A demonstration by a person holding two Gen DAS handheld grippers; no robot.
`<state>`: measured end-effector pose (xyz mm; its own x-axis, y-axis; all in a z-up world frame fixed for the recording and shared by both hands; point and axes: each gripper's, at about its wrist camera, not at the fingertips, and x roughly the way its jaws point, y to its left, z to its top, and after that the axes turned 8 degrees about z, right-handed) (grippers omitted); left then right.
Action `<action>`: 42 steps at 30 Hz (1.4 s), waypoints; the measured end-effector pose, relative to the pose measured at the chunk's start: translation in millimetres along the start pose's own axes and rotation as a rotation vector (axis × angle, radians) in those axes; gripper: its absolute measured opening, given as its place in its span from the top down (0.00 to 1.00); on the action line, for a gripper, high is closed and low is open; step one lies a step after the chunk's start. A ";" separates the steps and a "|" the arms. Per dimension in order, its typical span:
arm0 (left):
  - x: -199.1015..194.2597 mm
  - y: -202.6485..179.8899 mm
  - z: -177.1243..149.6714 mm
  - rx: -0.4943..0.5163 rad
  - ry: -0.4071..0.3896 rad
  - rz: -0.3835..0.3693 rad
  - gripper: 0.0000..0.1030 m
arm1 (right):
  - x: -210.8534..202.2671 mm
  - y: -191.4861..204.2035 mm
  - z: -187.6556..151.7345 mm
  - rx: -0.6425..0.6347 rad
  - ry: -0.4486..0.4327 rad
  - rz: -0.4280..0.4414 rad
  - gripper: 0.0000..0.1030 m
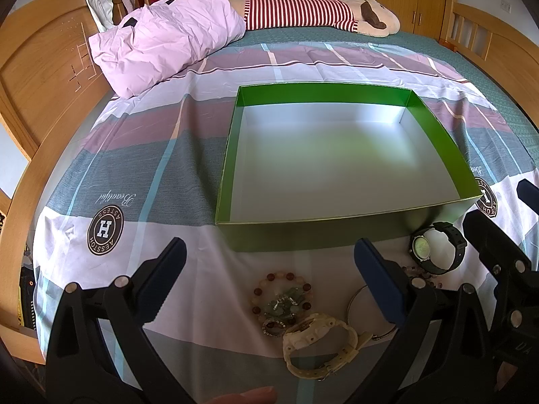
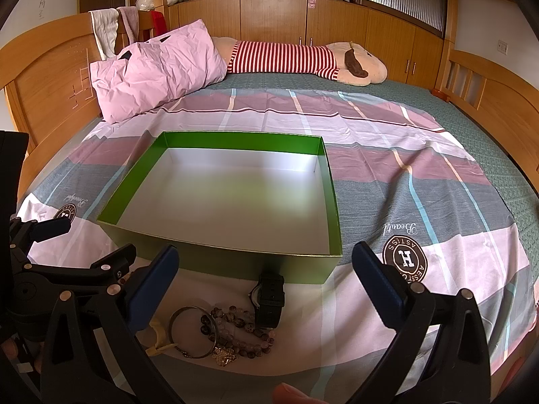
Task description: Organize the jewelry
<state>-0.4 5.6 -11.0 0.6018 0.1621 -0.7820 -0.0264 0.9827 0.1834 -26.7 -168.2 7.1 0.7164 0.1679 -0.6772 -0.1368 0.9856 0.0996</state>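
Jewelry: a loose cluster at lower centre of both views, on the plaid bedsheet just in front of the green box; none of it lies inside the box
White watch: cream-coloured watch at bottom centre of the left wrist view, touching a red-and-pale beaded bracelet with a greenish trinket heaped on it
Black watch: standing on its strap close against the box's near wall, lower centre of the right wrist view; a speckled bead strand, a metal bangle and a small gold piece lie just beside it
Left gripper: jaws spread wide above the bracelets; holding nothing
Right gripper: jaws spread wide around the black watch; not touching it
Background: pink pillow at upper left; striped plush toy along the top
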 end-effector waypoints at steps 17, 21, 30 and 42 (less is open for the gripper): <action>0.4 1.0 -1.4 0.004 0.003 0.006 0.02 | -0.3 -1.2 -0.1 -0.001 0.003 0.000 0.01; 1.1 0.3 -1.2 0.005 0.006 0.007 0.02 | 1.1 -1.0 -1.9 -0.001 0.006 0.000 0.01; 1.6 -1.7 -0.7 0.007 0.010 0.014 0.02 | 1.7 -0.6 -2.3 -0.004 0.009 0.001 0.01; -1.0 -0.5 0.1 0.013 0.004 0.007 0.02 | -8.0 -4.0 4.3 -0.004 -0.036 -0.023 0.01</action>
<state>-0.9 4.9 -10.3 0.5986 0.1697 -0.7829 -0.0203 0.9802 0.1969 -29.0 -173.3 15.2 0.7434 0.1457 -0.6528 -0.1227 0.9891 0.0811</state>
